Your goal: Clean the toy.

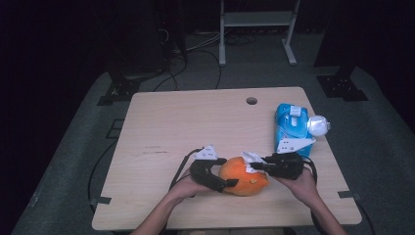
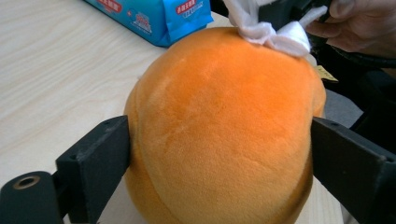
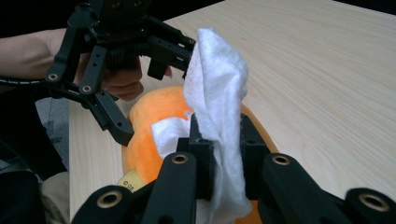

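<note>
An orange plush toy [image 1: 244,180] lies near the wooden table's [image 1: 186,122] front edge. My left gripper [image 1: 227,172] straddles its left end. In the left gripper view the plush toy [image 2: 224,121] bulges between the two black jaws and touches both, with no dent in its round sides, and the left gripper [image 2: 219,154] stands wide. My right gripper [image 3: 223,154] is shut on a white wipe [image 3: 217,98], which stands up from the jaws over the plush toy [image 3: 154,116]. The left gripper [image 3: 154,88] faces it from across the toy. From above, the right gripper [image 1: 253,166] holds the wipe [image 1: 252,157] on the toy's top.
A blue pack of wipes [image 1: 292,125] lies at the table's right side with a white round object [image 1: 318,126] beside it. A cable hole [image 1: 251,101] sits near the far edge. A white metal stand [image 1: 257,29] is on the floor behind the table.
</note>
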`<state>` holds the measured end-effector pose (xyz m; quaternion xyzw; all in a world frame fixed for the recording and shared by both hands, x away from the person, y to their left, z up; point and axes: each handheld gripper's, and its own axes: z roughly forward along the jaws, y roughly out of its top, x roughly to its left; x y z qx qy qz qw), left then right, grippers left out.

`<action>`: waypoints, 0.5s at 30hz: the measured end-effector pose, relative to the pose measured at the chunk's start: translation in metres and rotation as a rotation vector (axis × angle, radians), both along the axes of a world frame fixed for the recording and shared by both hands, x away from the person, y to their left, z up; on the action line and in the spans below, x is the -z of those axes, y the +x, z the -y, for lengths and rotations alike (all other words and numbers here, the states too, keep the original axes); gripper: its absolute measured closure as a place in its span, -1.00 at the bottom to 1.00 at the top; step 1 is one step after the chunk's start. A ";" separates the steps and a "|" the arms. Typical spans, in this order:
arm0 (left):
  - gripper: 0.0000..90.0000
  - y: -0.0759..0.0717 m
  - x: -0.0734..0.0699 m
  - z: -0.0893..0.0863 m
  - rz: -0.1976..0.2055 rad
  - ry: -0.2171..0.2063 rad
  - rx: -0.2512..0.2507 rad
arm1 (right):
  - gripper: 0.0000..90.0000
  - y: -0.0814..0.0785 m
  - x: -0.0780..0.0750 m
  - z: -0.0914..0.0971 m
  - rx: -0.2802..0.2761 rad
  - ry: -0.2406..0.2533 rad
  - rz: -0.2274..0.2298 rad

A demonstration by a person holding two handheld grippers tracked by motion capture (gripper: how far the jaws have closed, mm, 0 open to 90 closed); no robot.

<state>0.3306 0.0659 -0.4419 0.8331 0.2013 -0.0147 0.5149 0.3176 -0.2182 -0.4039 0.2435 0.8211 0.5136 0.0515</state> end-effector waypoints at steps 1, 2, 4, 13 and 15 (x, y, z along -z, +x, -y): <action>-0.59 -0.001 -0.001 0.000 0.023 0.008 -0.005 | 0.77 0.000 0.000 -0.001 0.000 -0.003 0.003; -0.46 -0.003 -0.003 -0.001 0.054 0.017 -0.010 | 0.77 -0.001 0.000 -0.004 0.001 -0.005 0.006; -0.29 -0.005 -0.010 -0.004 0.129 0.022 -0.015 | 0.77 -0.004 -0.004 -0.009 0.004 -0.010 0.036; -0.57 -0.005 -0.017 -0.013 0.184 0.048 -0.031 | 0.77 -0.001 0.000 -0.016 -0.006 -0.003 0.035; -0.69 0.000 -0.016 -0.016 0.122 0.012 -0.048 | 0.77 0.002 0.005 -0.012 -0.001 0.008 0.012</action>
